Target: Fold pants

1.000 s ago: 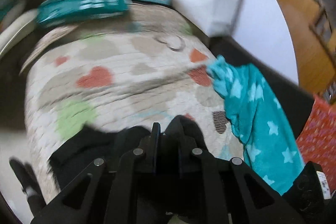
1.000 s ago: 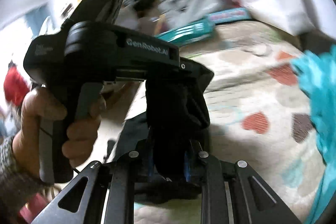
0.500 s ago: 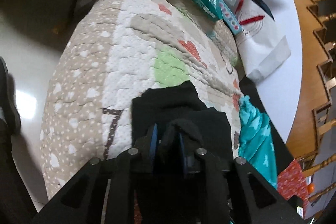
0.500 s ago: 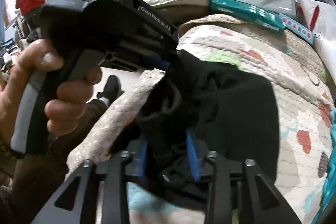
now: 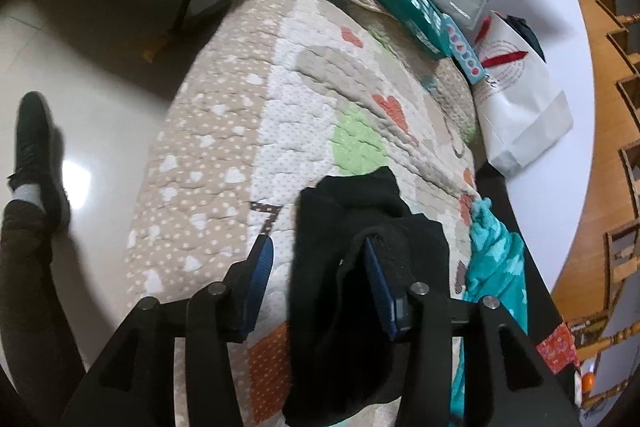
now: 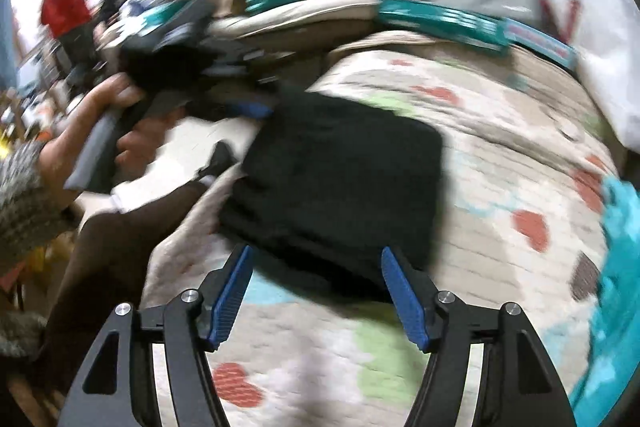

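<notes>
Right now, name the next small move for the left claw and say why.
Probably back the left claw off the black pants: both claws are open, the right claw is already clear, yet fabric still drapes over the left's right finger.

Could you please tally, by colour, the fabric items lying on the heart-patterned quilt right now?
Black: 1, the folded pants
Teal with stars: 1, the fleece garment
Total: 2, both on the quilt
</notes>
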{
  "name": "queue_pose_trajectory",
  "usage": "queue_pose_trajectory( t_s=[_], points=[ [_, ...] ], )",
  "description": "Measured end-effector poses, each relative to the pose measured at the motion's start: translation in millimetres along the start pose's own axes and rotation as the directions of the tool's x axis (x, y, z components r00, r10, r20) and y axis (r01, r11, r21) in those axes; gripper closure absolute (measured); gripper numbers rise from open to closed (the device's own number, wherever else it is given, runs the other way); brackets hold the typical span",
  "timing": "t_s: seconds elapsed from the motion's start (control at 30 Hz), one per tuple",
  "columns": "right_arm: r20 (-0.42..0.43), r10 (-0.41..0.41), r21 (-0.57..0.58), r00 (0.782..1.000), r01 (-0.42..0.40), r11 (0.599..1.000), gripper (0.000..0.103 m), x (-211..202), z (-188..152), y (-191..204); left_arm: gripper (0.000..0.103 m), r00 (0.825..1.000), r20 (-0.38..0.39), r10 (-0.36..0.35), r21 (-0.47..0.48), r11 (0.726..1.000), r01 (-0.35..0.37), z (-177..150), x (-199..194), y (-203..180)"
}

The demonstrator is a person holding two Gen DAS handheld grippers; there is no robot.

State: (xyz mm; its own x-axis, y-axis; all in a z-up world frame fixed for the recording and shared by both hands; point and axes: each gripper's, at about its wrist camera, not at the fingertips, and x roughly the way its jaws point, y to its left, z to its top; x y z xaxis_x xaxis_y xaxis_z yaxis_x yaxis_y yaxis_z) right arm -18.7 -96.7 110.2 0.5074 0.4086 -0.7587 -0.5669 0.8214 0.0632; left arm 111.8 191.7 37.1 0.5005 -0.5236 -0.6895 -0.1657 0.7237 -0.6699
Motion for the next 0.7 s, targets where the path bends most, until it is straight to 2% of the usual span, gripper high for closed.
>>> queue_pose_trajectory(
  t_s=[0.07, 0.13, 0.23, 0.3, 0.37, 0.43, 0.5, 0.53, 0.6, 0.7],
  points=[
    [0.015, -0.025, 0.075, 1.0, 0.024, 0.997, 0.031, -6.1, 3.0, -20.5, 0.057, 0.997, 0.043, 0.057, 0.0, 0.998, -0.057, -3.3, -12.8, -5.4],
    [0.034, -0.034, 0.144, 0.999, 0.029, 0.989, 0.031, -12.9, 5.3, -36.2, 0.057, 0.993, 0.084, 0.08, 0.03, 0.996, -0.083, -10.0, -26.4, -20.2],
    [0.047, -0.044, 0.194, 0.998, 0.034, 0.98, 0.031, -15.8, 13.6, -47.0, 0.055, 0.982, 0.142, 0.124, 0.135, 0.98, -0.143, -25.7, -38.6, -56.5],
    [0.039, -0.048, 0.211, 0.998, 0.039, 0.977, 0.031, -9.5, 18.0, -49.9, 0.051, 0.977, 0.143, 0.161, 0.188, 0.964, -0.187, -36.0, -29.7, -76.1],
    [0.017, -0.039, 0.238, 0.999, 0.034, 0.971, 0.031, 3.3, 22.0, -53.4, 0.051, 0.969, 0.12, 0.215, 0.205, 0.95, -0.236, -40.6, -10.1, -82.0],
    [-0.003, -0.011, 0.28, 1.0, 0.012, 0.96, 0.031, 18.3, 22.2, -58.5, 0.051, 0.958, 0.082, 0.274, 0.175, 0.942, -0.284, -40.8, 11.7, -73.5],
    [-0.018, 0.014, 0.319, 1.0, -0.008, 0.948, 0.031, 30.5, 16.1, -61.2, 0.049, 0.955, 0.036, 0.296, 0.089, 0.95, -0.298, -35.4, 31.9, -52.4],
    [-0.024, 0.03, 0.332, 0.999, -0.02, 0.943, 0.031, 35.5, 12.6, -62.1, 0.046, 0.957, 0.016, 0.289, 0.039, 0.956, -0.29, -33.5, 38.9, -40.7],
    [-0.04, 0.073, 0.371, 0.997, -0.053, 0.927, 0.031, 48.5, 4.3, -65.0, 0.036, 0.973, -0.002, 0.229, -0.055, 0.972, -0.229, -31.9, 45.6, -19.2],
    [-0.04, 0.083, 0.389, 0.996, -0.061, 0.919, 0.027, 57.2, -2.8, -68.2, 0.035, 0.987, -0.006, 0.162, -0.088, 0.983, -0.162, -31.0, 42.4, -7.2]
  ],
)
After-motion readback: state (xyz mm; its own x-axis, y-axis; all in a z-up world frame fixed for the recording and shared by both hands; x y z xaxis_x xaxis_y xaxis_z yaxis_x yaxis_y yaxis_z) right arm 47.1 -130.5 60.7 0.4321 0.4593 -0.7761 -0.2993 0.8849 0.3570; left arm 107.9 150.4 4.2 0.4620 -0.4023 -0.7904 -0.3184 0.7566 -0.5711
